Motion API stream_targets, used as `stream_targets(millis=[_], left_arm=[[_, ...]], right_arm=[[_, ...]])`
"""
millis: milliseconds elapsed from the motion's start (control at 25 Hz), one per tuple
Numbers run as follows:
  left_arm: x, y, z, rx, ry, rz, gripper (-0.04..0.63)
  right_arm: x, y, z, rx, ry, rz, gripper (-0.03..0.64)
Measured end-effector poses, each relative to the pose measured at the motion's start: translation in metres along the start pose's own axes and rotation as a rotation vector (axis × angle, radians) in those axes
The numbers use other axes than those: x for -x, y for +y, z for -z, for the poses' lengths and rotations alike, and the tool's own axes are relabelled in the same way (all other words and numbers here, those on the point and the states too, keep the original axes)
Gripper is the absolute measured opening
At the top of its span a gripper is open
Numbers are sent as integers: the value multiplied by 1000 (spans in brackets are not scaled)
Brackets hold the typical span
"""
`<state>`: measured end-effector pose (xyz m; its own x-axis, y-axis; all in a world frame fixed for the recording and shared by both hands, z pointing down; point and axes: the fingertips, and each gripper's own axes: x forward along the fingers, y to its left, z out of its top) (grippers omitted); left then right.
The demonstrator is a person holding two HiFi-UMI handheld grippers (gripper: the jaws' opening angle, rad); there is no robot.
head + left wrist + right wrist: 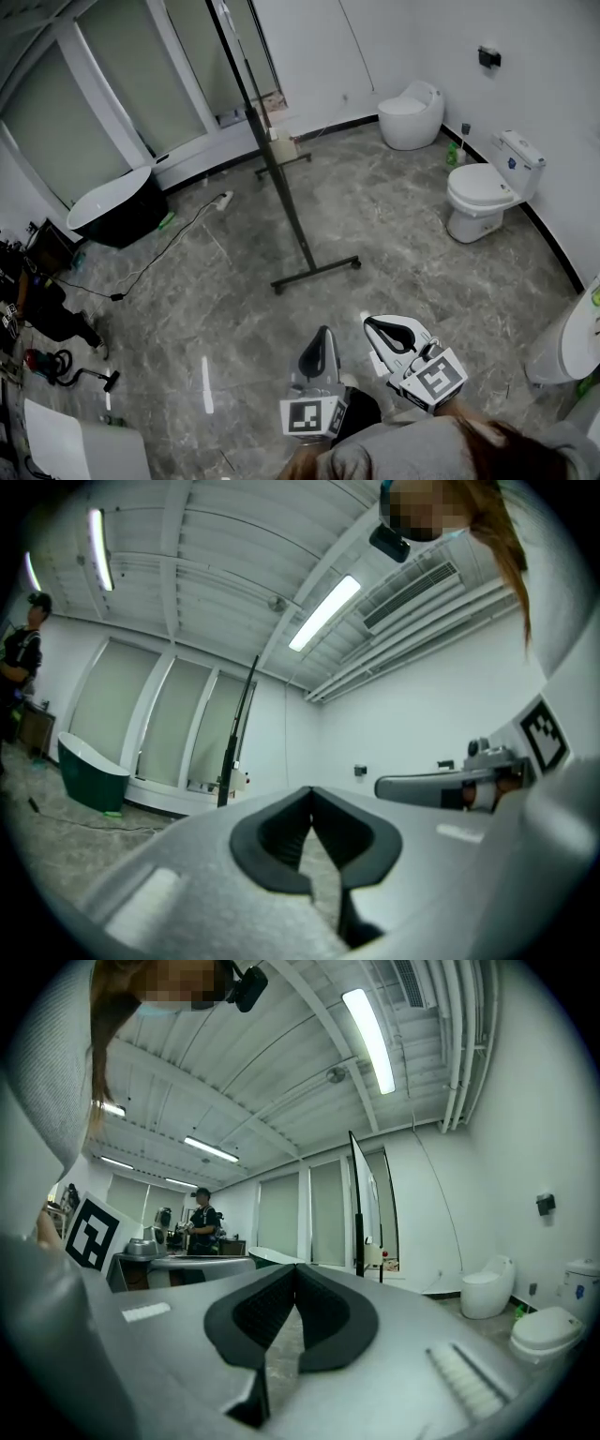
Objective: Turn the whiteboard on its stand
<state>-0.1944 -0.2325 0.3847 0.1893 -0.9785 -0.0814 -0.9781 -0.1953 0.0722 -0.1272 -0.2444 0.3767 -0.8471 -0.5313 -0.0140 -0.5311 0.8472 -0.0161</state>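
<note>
The whiteboard (262,122) stands edge-on to me, a thin dark line rising from its wheeled stand foot (316,273) on the grey marble floor. My left gripper (322,331) and right gripper (369,322) are side by side at the bottom of the head view, short of the stand and apart from it. Both are shut with nothing between the pads. In the left gripper view the board edge (239,728) rises left of the shut left gripper (312,791). In the right gripper view the board (357,1204) stands just right of the shut right gripper (295,1267).
Two white toilets (483,192) (411,112) stand along the right wall, with a white basin (572,342) at the right edge. A black bathtub (112,208) sits at the left, with a power strip (223,199) and cable on the floor. A person (200,1213) stands far off.
</note>
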Motion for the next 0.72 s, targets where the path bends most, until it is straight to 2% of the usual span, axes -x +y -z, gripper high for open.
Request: stream_targets(millis=[400, 720], left_arm=[[-109, 98, -4, -13, 16, 40, -2], [-166, 138, 5, -11, 42, 63, -2]], right_arm=[[-136, -60, -10, 2, -25, 19, 5], [-185, -103, -6, -29, -13, 78, 5]])
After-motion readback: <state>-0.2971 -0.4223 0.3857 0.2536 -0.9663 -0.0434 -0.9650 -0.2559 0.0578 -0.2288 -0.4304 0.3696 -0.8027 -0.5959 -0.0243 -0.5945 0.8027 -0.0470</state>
